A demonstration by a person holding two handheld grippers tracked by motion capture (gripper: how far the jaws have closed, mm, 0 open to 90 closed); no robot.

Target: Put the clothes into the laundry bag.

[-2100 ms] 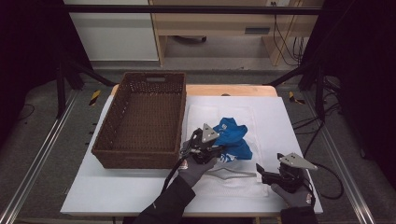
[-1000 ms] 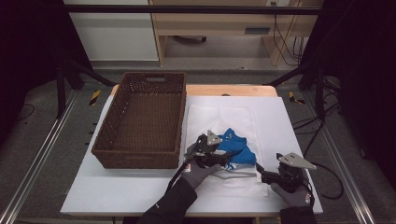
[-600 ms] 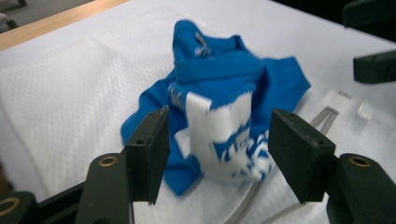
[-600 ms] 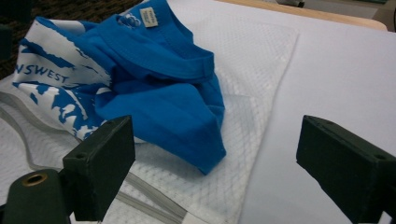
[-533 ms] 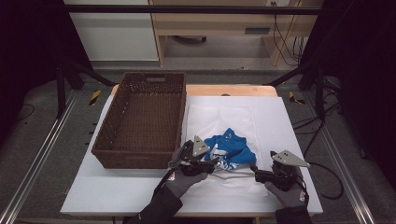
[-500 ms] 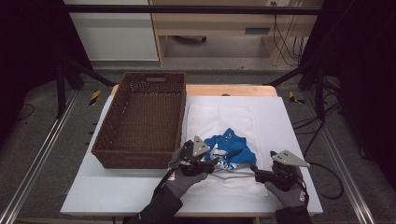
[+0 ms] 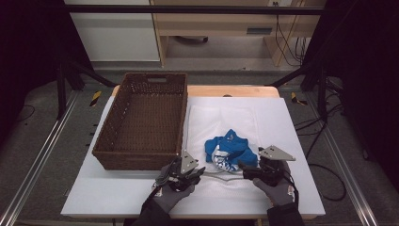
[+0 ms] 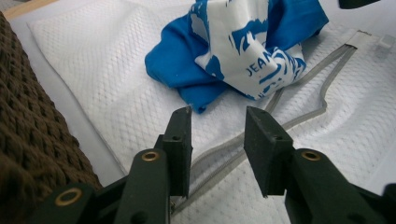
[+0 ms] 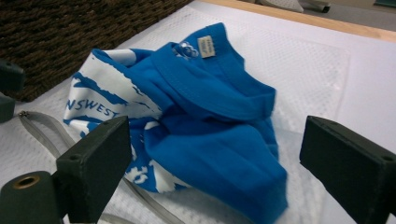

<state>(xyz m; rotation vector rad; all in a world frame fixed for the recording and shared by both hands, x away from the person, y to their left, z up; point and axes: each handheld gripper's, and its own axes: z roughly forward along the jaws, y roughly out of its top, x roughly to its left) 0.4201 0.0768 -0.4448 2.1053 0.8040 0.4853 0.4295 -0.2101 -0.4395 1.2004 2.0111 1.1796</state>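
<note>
On the white bench [image 7: 117,197], a mesh laundry bag [image 7: 221,117] lies flat. The left gripper [image 7: 188,172]'s fingers [image 8: 180,135], apart and just closing, straddle its zipper edge [image 8: 299,93]; the blue shirt [image 9: 210,116] sits just beyond. The right gripper [image 7: 256,172] gapes wide before it. Judged next: pinch the edge, lift the opening.

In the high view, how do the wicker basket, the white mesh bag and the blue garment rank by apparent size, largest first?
1. wicker basket
2. white mesh bag
3. blue garment, bunched up on the bag

The basket stands taller, so nearer the camera, yet its lead looks clear.

The garment [image 7: 231,149] lies on the mesh bag [image 7: 221,117] — right of the basket [image 7: 141,155].
</note>
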